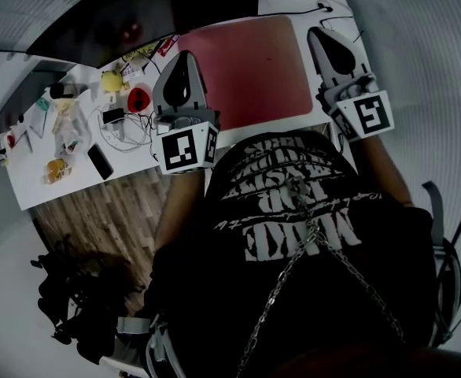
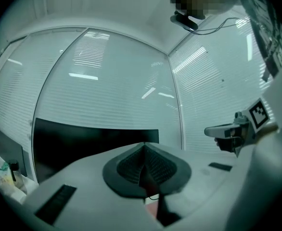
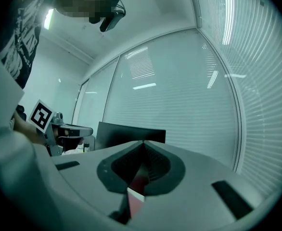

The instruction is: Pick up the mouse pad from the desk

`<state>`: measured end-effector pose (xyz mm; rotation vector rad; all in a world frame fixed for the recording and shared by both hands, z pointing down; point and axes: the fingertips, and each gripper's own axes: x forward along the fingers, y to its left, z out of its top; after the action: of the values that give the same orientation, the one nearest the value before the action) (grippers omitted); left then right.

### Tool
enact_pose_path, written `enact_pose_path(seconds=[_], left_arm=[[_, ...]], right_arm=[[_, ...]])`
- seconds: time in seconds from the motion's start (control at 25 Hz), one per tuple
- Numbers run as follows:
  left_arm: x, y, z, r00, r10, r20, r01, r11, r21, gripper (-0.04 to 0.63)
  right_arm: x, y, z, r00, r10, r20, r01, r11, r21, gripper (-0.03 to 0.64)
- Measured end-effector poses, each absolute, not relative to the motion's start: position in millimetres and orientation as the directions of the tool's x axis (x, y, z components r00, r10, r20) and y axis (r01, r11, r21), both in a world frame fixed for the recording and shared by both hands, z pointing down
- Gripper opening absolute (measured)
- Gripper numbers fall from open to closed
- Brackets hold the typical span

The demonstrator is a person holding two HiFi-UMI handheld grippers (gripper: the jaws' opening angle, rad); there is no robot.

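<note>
room: glass walls with shut blinds (image 2: pixel 107 81) on two sides, wood floor (image 1: pixel 97 211) below. nothing there limits the lift.

desk (image 1: pixel 73 181): white, long. the part under the pad is hidden, so no view shows a gap directly. a dark monitor (image 3: pixel 126 129) stands at the back. it sits low in both gripper views, so the tools look to be above desk level.

mouse pad (image 1: pixel 250 69): red, wide, spread roughly flat between the two tools in front of the person. it's the task's thing and is probably already off the desk. a sheet this big and floppy would likely sag or fold from one corner, which explains the two holds on opposite sides.

left gripper (image 1: pixel 185 55): clenched on the pad's left edge. its own view shows the jaws together at (image 2: pixel 144 148) with a thin red sliver pinched between them. it points level, so the sheet stays flat.

right gripper (image 1: pixel 319 31): same on the right edge, with the jaws closed at (image 3: pixel 143 144) on a red strip with a pale rim. level too, mirroring the left.

small stuff, all left of the pad and well apart from it: phone (image 1: pixel 99 161), cables (image 1: pixel 124 124), red object (image 1: pixel 139 97), yellow toy (image 1: pixel 112 79). none of it touches the pad, so nothing should drag along.

judgement: pickup looks essentially done. the risk is the thin edge slipping out of one grip.
</note>
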<state>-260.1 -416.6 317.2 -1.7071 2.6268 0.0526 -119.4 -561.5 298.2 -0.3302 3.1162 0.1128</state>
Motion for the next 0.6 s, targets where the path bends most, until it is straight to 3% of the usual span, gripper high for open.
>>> enact_pose_path(seconds=[0.48, 0.6], left_arm=[[-255, -435, 325, -0.339, -0.941, -0.008, -0.94, 0.338, 0.055, 0.008], [-254, -438, 325, -0.326, -0.945, -0.009, -0.943, 0.325, 0.066, 0.008]], right_arm=[[-103, -579, 300, -0.958, -0.285, 0.013, -0.283, 0.955, 0.092, 0.0], [-102, -579, 292, -0.958, -0.284, -0.032, -0.285, 0.956, 0.073, 0.0]])
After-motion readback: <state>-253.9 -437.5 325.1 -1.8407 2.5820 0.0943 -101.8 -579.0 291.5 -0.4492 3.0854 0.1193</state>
